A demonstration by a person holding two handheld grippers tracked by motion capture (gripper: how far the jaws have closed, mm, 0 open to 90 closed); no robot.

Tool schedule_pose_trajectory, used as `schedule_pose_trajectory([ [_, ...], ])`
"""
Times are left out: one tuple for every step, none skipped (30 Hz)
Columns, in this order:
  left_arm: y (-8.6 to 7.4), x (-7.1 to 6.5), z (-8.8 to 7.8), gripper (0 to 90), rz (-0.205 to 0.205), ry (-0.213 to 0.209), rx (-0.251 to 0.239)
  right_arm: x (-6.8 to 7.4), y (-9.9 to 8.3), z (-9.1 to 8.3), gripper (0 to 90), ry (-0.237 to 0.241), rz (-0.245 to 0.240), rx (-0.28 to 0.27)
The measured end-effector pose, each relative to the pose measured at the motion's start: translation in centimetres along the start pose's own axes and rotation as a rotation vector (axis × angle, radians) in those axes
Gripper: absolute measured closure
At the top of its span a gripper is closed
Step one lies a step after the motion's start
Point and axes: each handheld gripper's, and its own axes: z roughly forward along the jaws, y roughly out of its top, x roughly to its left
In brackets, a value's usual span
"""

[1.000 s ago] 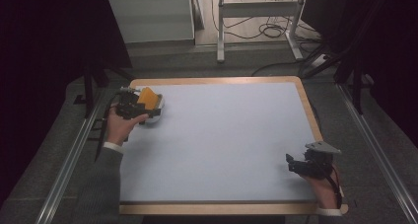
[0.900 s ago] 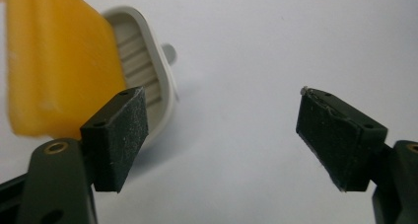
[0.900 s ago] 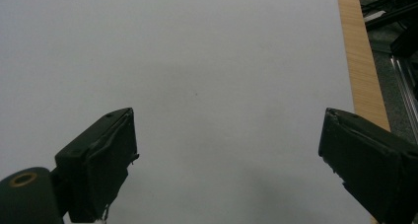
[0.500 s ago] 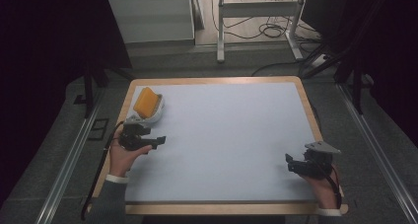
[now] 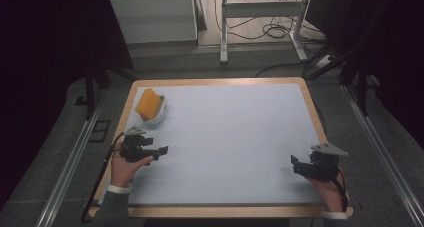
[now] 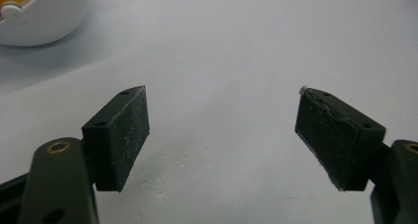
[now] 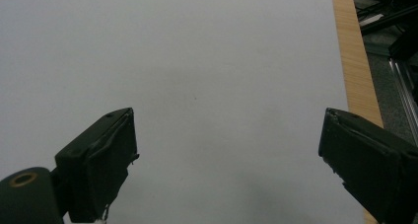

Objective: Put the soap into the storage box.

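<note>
A pale grey mat [image 5: 225, 142] covers a wood-rimmed table in a dark workroom; nearest the person, the right gripper [image 5: 300, 166] rests low with jaws spread wide and empty; the left gripper [image 5: 159, 150], likewise wide and empty, sits near a white bowl [image 5: 156, 114] holding an orange block [image 5: 147, 102] at the far left corner; any return there likely wants a slow, level approach.
</note>
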Motion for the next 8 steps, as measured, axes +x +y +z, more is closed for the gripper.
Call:
schedule_pose_trajectory([
  [-0.02, -0.02, 0.04, 21.1, 0.007, 0.001, 0.0, 0.12, 0.0, 0.04, 7.7, 0.001, -0.002, 0.001],
  [-0.02, -0.04, 0.06, 21.1, 0.008, -0.001, 0.001, 0.12, 0.0, 0.04, 7.7, 0.001, -0.002, 0.001],
  [-0.03, -0.05, 0.08, 21.0, 0.007, -0.003, 0.003, 0.18, 0.0, 0.08, 7.8, 0.004, -0.004, 0.0],
  [-0.04, -0.04, 0.09, 20.9, 0.009, -0.005, 0.007, 0.23, 0.0, 0.1, 7.8, 0.004, -0.005, 0.0],
  [-0.05, -0.02, 0.1, 20.7, 0.011, -0.004, 0.009, 0.31, 0.0, 0.13, 7.7, 0.005, -0.007, -0.001],
  [-0.07, -0.01, 0.13, 20.5, 0.012, 0.002, 0.007, 0.39, 0.01, 0.17, 7.7, 0.006, -0.01, -0.003],
  [-0.09, -0.04, 0.14, 20.5, 0.007, 0.009, 0.003, 0.48, 0.02, 0.19, 7.7, 0.009, -0.015, -0.003],
  [-0.09, -0.06, 0.16, 20.5, 0.008, 0.011, 0.001, 0.6, 0.03, 0.23, 7.7, 0.012, -0.021, -0.005],
])
